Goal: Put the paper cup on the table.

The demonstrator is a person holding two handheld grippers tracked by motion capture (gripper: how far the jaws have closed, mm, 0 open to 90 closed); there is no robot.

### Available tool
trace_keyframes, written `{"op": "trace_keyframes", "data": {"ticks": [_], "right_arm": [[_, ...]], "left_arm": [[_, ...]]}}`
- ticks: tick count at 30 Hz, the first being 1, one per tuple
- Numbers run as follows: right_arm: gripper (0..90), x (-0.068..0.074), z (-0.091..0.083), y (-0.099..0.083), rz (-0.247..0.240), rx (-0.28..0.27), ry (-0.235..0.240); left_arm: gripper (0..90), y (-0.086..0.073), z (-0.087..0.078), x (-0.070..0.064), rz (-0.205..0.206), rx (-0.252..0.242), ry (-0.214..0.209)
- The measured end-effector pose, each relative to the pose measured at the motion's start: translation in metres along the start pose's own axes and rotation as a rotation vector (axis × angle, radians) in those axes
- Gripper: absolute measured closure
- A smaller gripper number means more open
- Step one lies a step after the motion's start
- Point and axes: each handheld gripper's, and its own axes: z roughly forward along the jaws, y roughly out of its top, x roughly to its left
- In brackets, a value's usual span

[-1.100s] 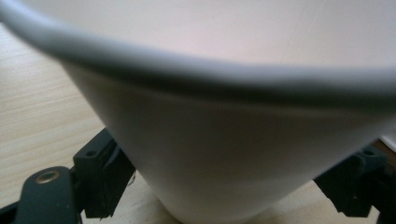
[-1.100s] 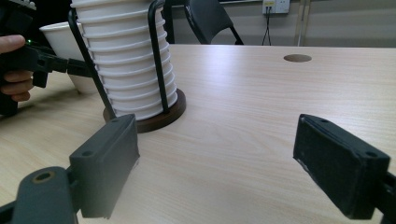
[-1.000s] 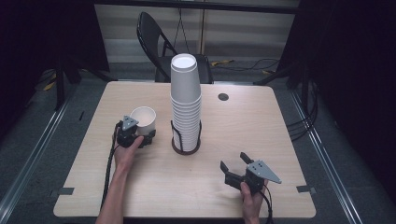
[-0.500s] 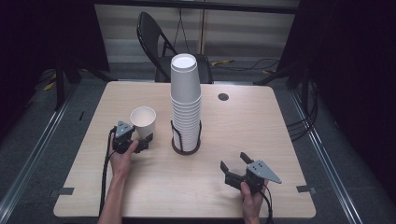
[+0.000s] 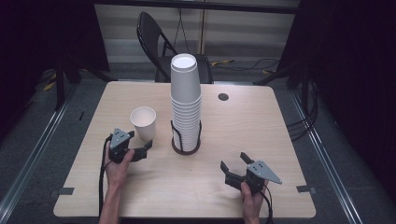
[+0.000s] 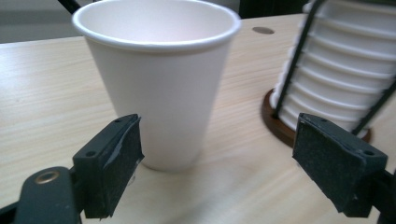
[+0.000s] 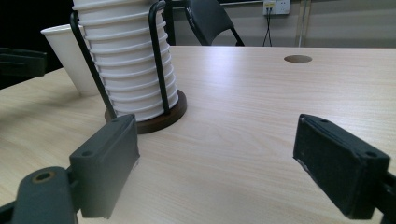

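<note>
Wooden table (image 5: 140, 196) under both grippers, w/ small dark round hole (image 5: 223, 97) far ahead of right gripper, toward far edge. Black folding chair (image 5: 156, 42) beyond table, well past both grippers.

Tall stack of white paper cups (image 5: 186, 100) upright in black wire holder on round brown base (image 5: 185, 148); ahead and to left of right gripper, just right of left gripper's tips. In right gripper view, same stack (image 7: 126, 60) up front-left, base on tabletop, well apart from jaws.

Single white paper cup (image 5: 143, 122) upright on table, open end up, directly ahead of left gripper, beside stack but not touching. In left gripper view, cup (image 6: 161, 79) sits just beyond jaw tips, nearer the left-hand pad (image 6: 114, 163); looks v. close to that pad, can't tell if touching. Other pad well clear of cup, w/ stack base behind it.

Left gripper (image 5: 142, 151) held in person's left hand, low over table, jaws wide apart, nothing clamped; aimed at cup.

Right gripper (image 5: 235, 164) held in right hand near table's front edge, grey 3-cornered plate on top, jaws spread wide, nothing between but bare wood. Well apart from cup and stack.
</note>
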Motion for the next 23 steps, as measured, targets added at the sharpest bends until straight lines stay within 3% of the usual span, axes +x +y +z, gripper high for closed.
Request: {"op": "trace_keyframes", "data": {"ticks": [5, 7, 8, 12, 14, 17, 20, 23], "right_arm": [[13.8, 0.000, 0.000, 0.000, 0.000, 0.001, -0.003], [13.8, 0.000, 0.000, 0.000, 0.001, 0.005, -0.004], [13.8, 0.000, 0.001, 0.000, 0.000, 0.006, -0.004], [13.8, 0.001, 0.001, 0.001, -0.004, 0.014, -0.007], [13.8, 0.001, 0.001, 0.001, -0.002, 0.013, -0.008], [13.9, 0.001, 0.002, 0.001, -0.002, 0.022, -0.008], [14.1, 0.001, 0.005, 0.002, 0.001, 0.051, -0.024], [14.6, 0.001, 0.007, 0.003, 0.002, 0.071, -0.037]], "left_arm": [[15.7, -0.011, -0.015, -0.022, -0.015, -0.013, -0.020], [15.6, -0.015, -0.022, -0.031, -0.044, -0.048, -0.045], [15.5, -0.015, -0.025, -0.036, -0.038, -0.054, -0.062], [15.5, -0.017, -0.034, -0.053, 0.017, -0.065, -0.066], [15.4, -0.023, -0.035, -0.059, 0.022, -0.075, -0.067], [15.4, -0.028, -0.036, -0.064, 0.012, -0.097, -0.068], [15.8, -0.036, -0.033, -0.069, 0.033, -0.087, -0.061], [15.4, -0.038, -0.037, -0.072, 0.066, -0.135, -0.039]]}}
